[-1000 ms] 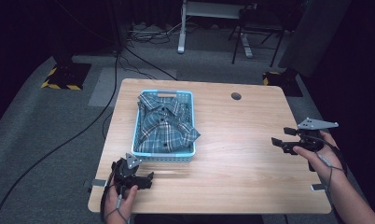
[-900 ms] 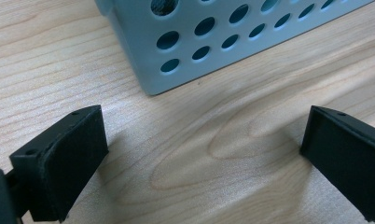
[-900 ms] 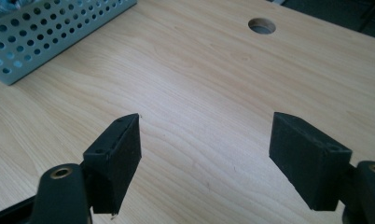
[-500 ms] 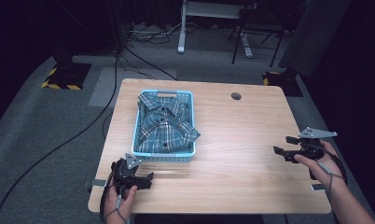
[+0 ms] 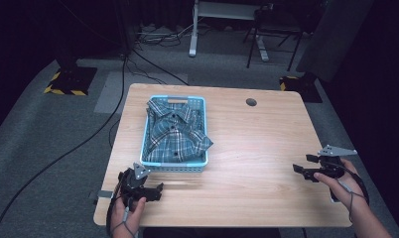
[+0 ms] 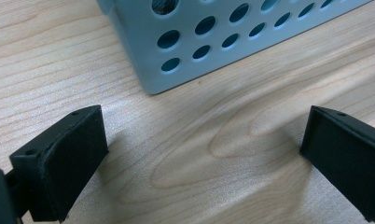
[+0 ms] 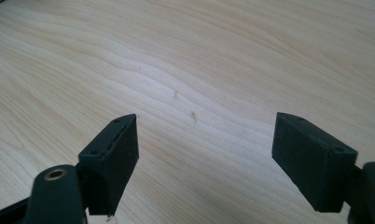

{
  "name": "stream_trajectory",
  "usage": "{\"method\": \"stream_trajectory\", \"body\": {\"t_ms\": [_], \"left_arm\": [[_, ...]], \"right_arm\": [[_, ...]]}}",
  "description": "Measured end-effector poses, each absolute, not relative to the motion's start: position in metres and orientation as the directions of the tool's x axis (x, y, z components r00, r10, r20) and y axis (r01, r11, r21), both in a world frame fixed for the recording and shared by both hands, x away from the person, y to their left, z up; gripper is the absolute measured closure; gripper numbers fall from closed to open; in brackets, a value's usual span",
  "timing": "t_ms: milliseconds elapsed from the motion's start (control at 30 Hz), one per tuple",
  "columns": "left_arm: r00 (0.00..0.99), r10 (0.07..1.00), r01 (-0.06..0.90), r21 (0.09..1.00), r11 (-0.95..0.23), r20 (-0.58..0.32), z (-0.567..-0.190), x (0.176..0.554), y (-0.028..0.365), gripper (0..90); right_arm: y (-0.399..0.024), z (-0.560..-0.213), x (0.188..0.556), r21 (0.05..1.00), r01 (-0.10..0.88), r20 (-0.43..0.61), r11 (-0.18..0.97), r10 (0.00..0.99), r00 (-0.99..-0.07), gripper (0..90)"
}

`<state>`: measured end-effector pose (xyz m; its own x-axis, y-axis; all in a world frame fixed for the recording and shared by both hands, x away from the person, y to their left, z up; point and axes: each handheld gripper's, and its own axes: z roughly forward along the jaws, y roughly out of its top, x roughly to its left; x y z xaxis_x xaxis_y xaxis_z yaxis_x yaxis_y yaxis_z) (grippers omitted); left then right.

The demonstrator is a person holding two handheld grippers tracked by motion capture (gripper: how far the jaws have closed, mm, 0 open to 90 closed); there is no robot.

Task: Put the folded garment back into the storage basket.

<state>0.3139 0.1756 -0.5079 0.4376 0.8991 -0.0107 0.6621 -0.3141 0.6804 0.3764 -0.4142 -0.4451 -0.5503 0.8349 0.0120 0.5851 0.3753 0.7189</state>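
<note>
Resting folded in a pale blue perforated basket (image 5: 173, 164), a plaid button-up shirt (image 5: 175, 130) in blue-green checks, collar toward the basket's far end, one fold draped over its right rim.
Judged soft, light and limp, it would best be pinched at the collar or a folded edge. Left claw (image 5: 147, 190), just before the basket's near wall on the worktop (image 5: 257, 148), and right claw (image 5: 306, 168), well right of the basket, both gape wide, empty.

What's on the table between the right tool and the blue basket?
Nothing: in the high view, bare wooden table runs from the right tool to the blue basket.
</note>
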Motion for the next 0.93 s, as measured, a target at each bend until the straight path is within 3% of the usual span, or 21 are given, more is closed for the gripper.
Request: {"method": "stream_trajectory", "body": {"t_ms": [700,767,933], "left_arm": [[0.437,0.899,0.662,0.681,-0.313,-0.011,-0.508,0.314,0.176,0.2],[0.438,0.899,0.662,0.681,-0.314,-0.011,-0.508,0.314,0.176,0.2],[0.438,0.899,0.662,0.680,-0.314,-0.011,-0.508,0.314,0.176,0.2]], "right_arm": [[-0.423,-0.492,0.360,0.654,0.639,-0.005,0.405,0.847,-0.532,20.8],[-0.422,-0.498,0.357,0.678,0.622,-0.001,0.392,0.846,-0.533,14.8],[-0.424,-0.506,0.352,0.732,0.577,-0.001,0.362,0.847,-0.531,13.0]]}}
